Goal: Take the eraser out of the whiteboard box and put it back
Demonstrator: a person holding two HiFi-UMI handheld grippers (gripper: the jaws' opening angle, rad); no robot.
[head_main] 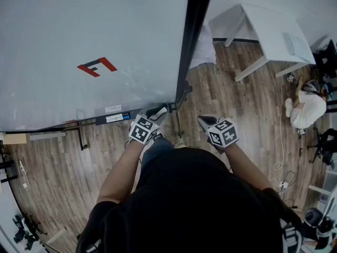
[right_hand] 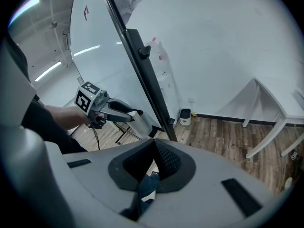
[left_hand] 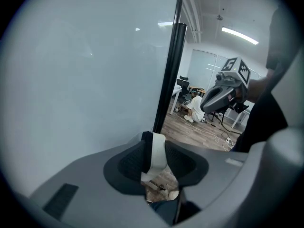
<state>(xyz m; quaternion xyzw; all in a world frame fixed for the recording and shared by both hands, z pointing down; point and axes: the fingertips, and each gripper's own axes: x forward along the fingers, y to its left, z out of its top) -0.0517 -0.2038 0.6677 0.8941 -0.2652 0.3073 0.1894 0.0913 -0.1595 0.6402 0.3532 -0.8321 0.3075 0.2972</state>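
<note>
The whiteboard (head_main: 79, 36) walls off everything ahead and to the left. Its black post (head_main: 194, 30) runs down to the box (head_main: 113, 118) just beside the left gripper (head_main: 159, 110). Right of the post, bare floor (head_main: 247, 109) lies open around the right gripper (head_main: 205, 122). Farther right stand a white table (head_main: 266, 22), a seated person (head_main: 308, 109) and loose cables (head_main: 279, 141).

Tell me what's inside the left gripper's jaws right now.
A white eraser with a dark edge, clamped in the left gripper. The pads cover most of its side faces.
</note>
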